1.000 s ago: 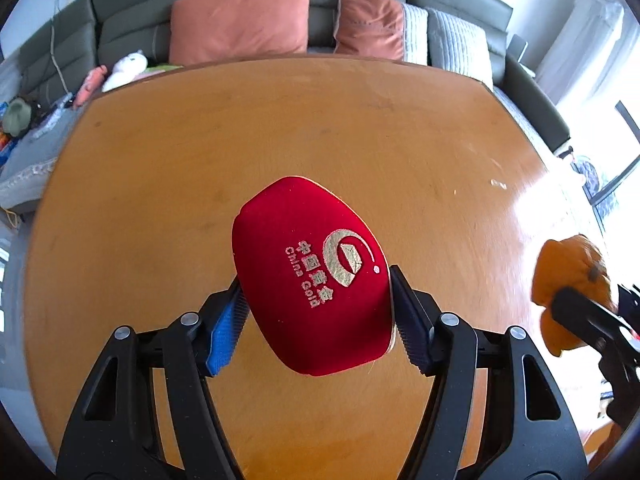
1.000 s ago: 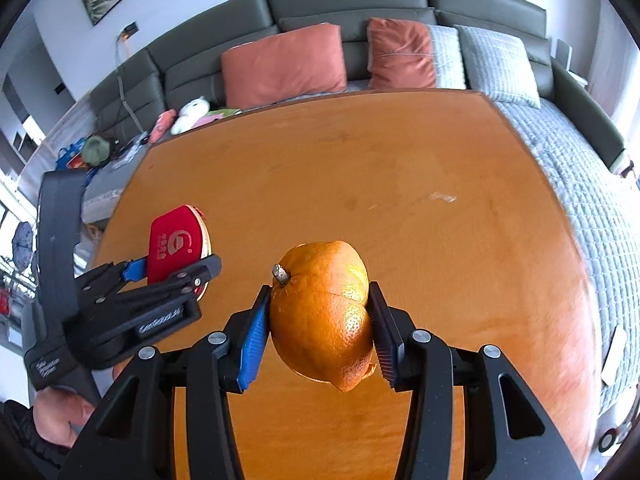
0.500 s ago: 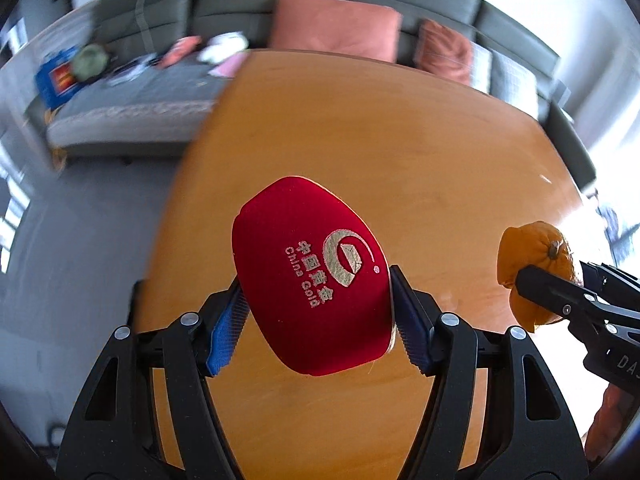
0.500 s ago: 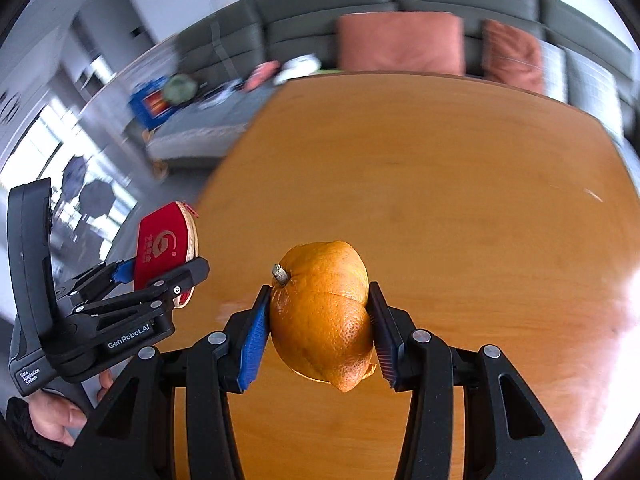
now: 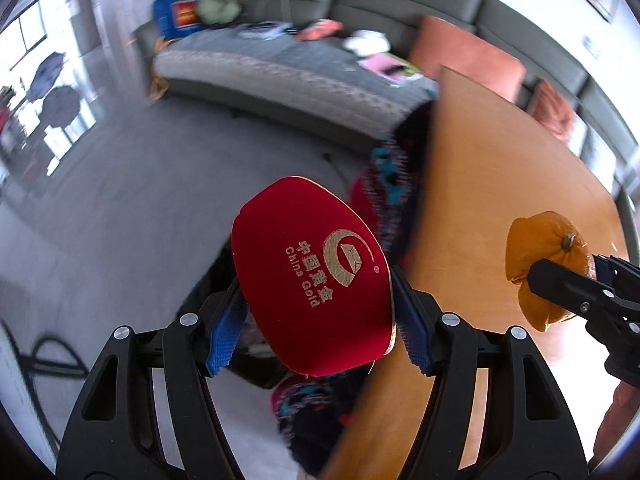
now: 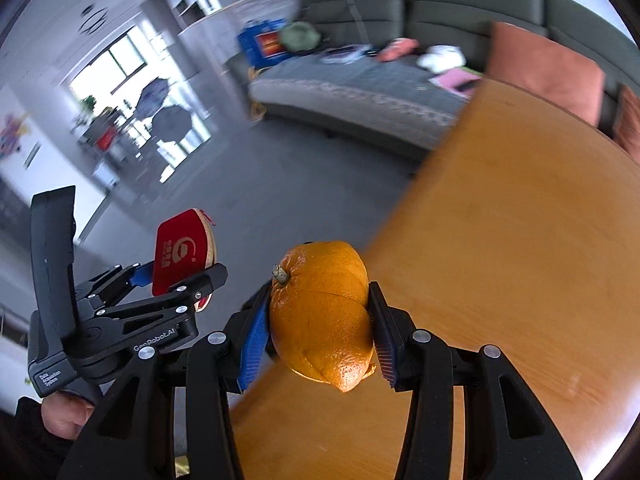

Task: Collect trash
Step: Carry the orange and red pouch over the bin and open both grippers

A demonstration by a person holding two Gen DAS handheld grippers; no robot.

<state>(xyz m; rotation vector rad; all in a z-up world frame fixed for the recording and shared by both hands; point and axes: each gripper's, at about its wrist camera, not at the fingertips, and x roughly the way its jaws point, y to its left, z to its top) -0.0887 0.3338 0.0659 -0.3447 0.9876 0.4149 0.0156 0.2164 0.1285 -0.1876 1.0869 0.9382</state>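
The red China Gold case [image 5: 312,276] sits clamped between the blue pads of the left gripper [image 5: 316,320], carried in the air beyond the table's left edge [image 5: 424,216], above the grey floor [image 5: 120,220]; I judge it is headed for a bin not in view. The orange peel [image 6: 324,316], squeezed shut in the right gripper [image 6: 320,336], hangs at that same edge, so both pieces of trash travel together. The sofa [image 6: 360,84] lies well apart.

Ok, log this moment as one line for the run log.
left claw: shut on red pouch | right claw: shut on orange peel | both at table edge, over floor
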